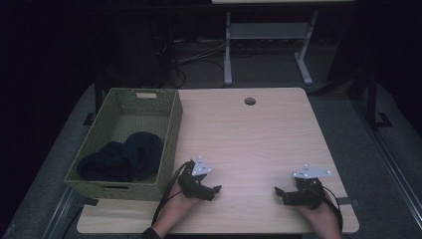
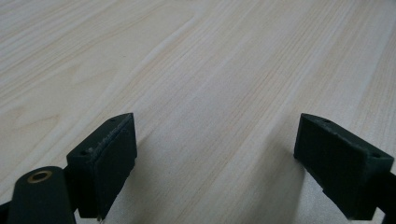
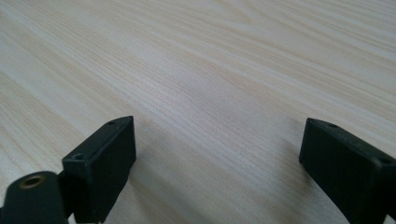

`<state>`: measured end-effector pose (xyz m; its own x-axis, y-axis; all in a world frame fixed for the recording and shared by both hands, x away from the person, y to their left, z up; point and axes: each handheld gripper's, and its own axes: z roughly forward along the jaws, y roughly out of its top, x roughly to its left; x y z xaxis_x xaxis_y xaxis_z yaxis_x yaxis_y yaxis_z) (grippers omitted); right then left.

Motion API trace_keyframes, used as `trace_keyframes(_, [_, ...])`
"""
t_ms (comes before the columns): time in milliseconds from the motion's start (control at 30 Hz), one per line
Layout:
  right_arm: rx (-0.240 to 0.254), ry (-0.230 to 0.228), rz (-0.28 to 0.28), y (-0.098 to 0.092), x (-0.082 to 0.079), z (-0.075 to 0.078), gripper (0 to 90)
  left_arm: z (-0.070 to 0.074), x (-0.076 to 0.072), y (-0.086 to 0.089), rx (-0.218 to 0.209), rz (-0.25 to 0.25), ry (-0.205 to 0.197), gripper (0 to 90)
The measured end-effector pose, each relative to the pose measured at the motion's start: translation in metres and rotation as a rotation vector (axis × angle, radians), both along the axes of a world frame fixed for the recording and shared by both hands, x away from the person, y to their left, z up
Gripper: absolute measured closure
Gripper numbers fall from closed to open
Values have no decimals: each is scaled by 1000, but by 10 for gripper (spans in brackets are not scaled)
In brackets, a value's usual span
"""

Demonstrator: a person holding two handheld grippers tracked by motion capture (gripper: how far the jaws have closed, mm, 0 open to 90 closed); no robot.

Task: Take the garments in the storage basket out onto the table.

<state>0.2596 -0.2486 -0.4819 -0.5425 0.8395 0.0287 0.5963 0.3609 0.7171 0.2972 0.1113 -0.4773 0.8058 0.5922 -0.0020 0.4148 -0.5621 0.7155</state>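
A: The left gripper, black w/ a grey three-cornered plate on top, is at approx. 7 o'clock on the light wooden table. Its jaws stand wide apart, nothing between them. In the left gripper view there is bare wood grain between the two black pads.

B: And the right gripper?

A: Same type, at approx. 5 o'clock on the table. Jaws also wide apart, nothing clamped. The right gripper view gives plain wood between its pads. The two tips point toward each other, w/ a free strip of table between.

B: Where are the things nearest to them?

A: The green woven rectangular basket sits at 9 o'clock, along the left edge of the table, just beside the left gripper. Inside it, in the near half, lies a dark navy soft cloth bundle; I cannot tell what item exactly.

B: Anything else on the table?

A: A small round hole at 12 o'clock, near the far edge. Both hands come from the bottom edge, each one holding its gripper low over the wood.
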Motion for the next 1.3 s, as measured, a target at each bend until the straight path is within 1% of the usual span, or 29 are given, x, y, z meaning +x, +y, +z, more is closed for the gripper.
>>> trace_keyframes(367, [0, 0, 0, 0, 0, 0, 105, 1, 1, -1, 7, -5, 1, 126])
trace_keyframes(467, [0, 0, 0, 0, 0, 0, 105, 3, 1, -2, 24, -6, 17, 132])
trace_keyframes(633, [-1, 0, 2, 0, 0, 0, 104, 6, 2, -2, 25, -8, 47, 135])
trace_keyframes(700, [-1, 0, 3, 0, 0, 0, 104, 8, 3, -3, 24, -5, 53, 135])
trace_keyframes(800, [-1, 0, 3, 0, 0, 0, 104, 12, 4, -1, 21, 3, 44, 135])
trace_keyframes(867, [-1, 0, 2, 0, 0, 0, 104, 15, 4, 0, 25, 5, 45, 135])
trace_keyframes(933, [-1, 0, 3, 0, 0, 0, 104, 18, 4, 1, 17, 9, 42, 135])
trace_keyframes(1067, [-1, 1, 3, 0, 0, 0, 103, 26, 4, 1, 19, 10, 38, 136])
trace_keyframes(1167, [1, 1, 5, 0, 0, 0, 104, 29, 4, 2, 13, 15, 30, 136])
trace_keyframes(1233, [1, -1, 12, -1, -1, 0, 104, 30, 4, 3, 17, 15, 36, 136])
trace_keyframes(1300, [1, -1, 12, -1, -1, 0, 104, 30, 4, 4, 11, 19, 37, 136])
